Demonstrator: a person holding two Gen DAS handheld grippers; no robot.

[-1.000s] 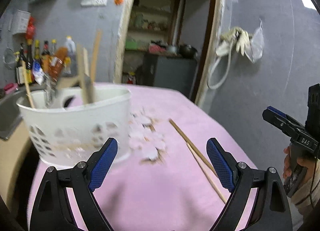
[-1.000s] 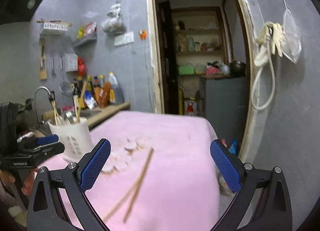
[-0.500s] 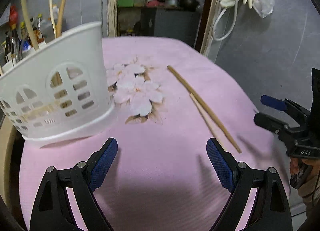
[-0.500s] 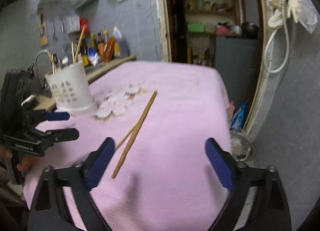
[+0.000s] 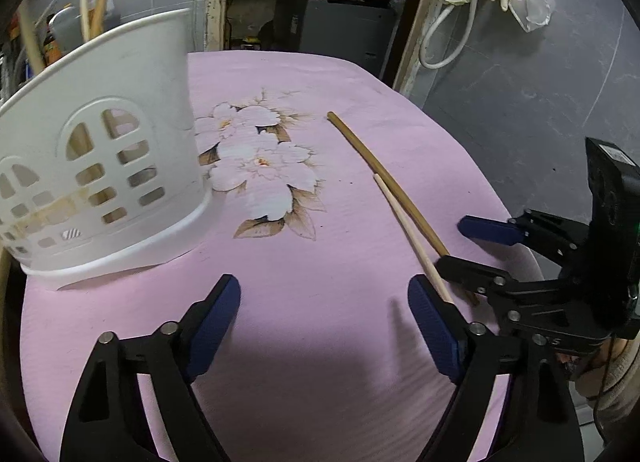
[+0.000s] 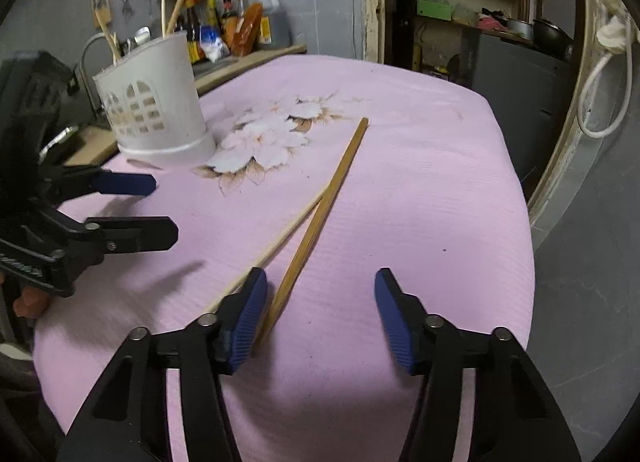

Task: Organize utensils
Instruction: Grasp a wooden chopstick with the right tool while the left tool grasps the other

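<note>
On pink cloth (image 6: 420, 189), two chopsticks (image 6: 324, 205) beside right gripper (image 6: 320, 298), spread wide; left gripper (image 5: 324, 302) likewise spread.

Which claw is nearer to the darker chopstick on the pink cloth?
Right. The right claw is open around the darker chopstick near its end; the left claw hovers open beside it, toward the white utensil basket.

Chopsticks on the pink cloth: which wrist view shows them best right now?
The right wrist view: both chopsticks run nearly whole toward the open right hand-held gripper. In the left wrist view their near ends are hidden behind the right hand-held gripper's fingers.
</note>
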